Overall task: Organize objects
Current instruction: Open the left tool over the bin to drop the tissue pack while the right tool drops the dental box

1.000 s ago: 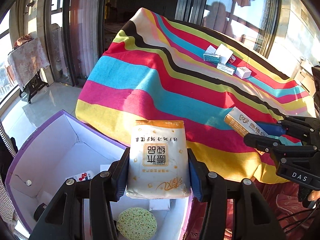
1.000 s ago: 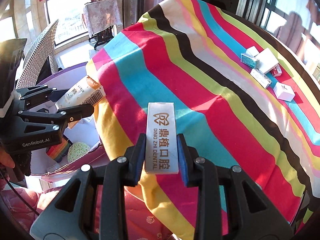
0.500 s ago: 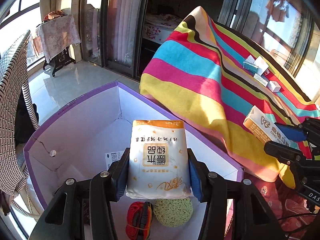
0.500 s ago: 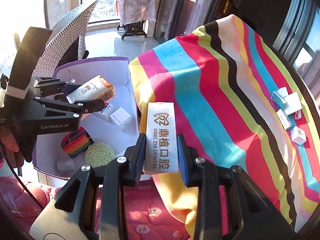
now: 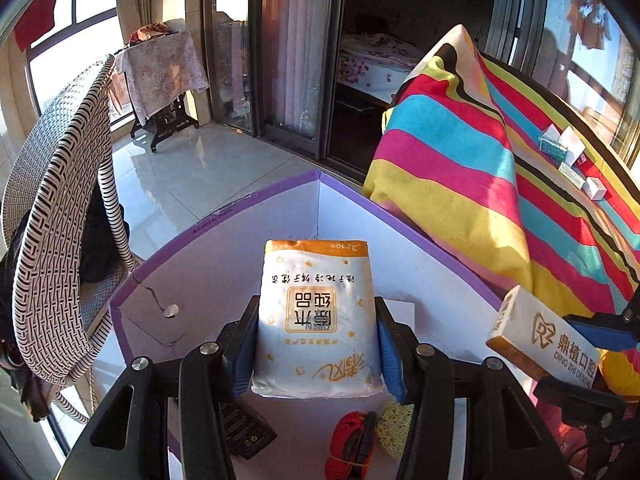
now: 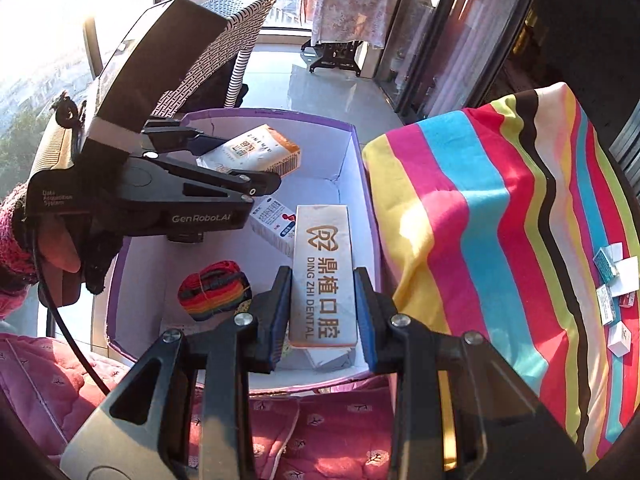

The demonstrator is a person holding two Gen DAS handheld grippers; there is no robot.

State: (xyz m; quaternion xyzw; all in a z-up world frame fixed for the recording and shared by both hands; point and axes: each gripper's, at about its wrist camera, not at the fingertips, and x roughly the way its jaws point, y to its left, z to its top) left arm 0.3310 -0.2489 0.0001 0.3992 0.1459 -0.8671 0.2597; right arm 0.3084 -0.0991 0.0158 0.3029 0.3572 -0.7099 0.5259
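1. The left hand-held gripper (image 5: 316, 354) is clamped on a tissue pack (image 5: 316, 320), its blue pads pressed against both long sides. The pack hangs over the open purple box (image 5: 256, 204), above the floor of it and not touching anything inside.

2. The right hand-held gripper (image 6: 322, 312) is closed on a dental box (image 6: 323, 276), held lengthwise between the pads. It sits over the near right corner of the purple box, close to the wall nearest the striped cloth (image 6: 500, 220).

3. Both loads are over the box already, so to my eye the step in hand is the drop — lowering and letting go.

4. Done well, each piece would go down low before release. The tissue pack is soft and will sag or tip if let go from high up.

5. There is stuff in there to avoid: a rainbow strap (image 6: 214, 290), a sponge (image 5: 394, 426), a white carton (image 6: 276, 226) and a dark item (image 5: 248, 430). The far part of the floor looks bare — a good spot for the pack.

6. The two grippers are near each other over the same opening. I would release one, clear it, then the other, so they don't knock.

7. More small boxes (image 6: 614, 292) are lying on the table under the cloth, well apart from the box, so the task looks only partly done.
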